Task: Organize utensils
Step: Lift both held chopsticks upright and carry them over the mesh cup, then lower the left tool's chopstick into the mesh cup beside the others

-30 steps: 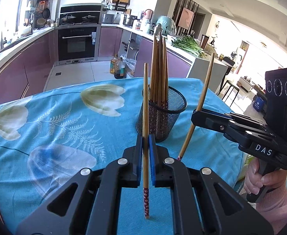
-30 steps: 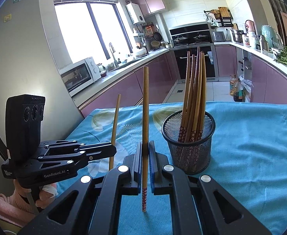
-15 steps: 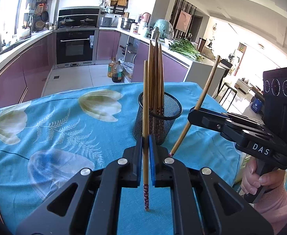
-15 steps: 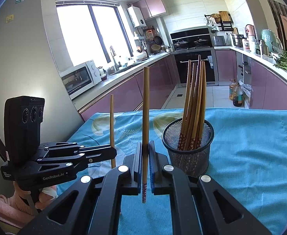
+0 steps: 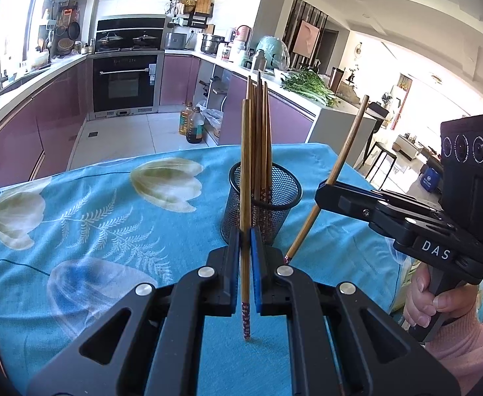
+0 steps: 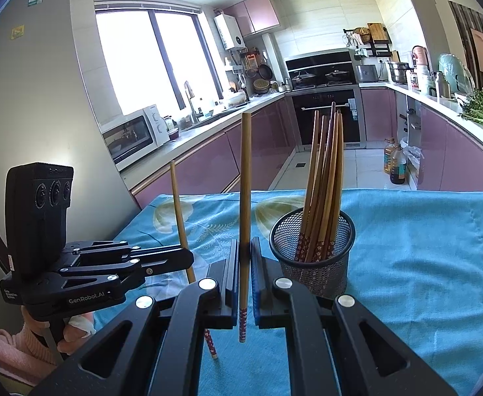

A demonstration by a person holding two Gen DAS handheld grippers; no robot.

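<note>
Now each gripper pinches one chopstick tight and holds it standing up, patterned end down, so it can drop straight into the mesh cup [image 5: 263, 198]. Left gripper [image 5: 245, 257] holds its stick [image 5: 245, 171] in the middle of its view; right gripper [image 6: 245, 264] holds its own [image 6: 245, 181], with the cup just right of center.

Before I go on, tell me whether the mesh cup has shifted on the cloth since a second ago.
No. The mesh cup stands just right of the same pale tulip print as before.
</note>
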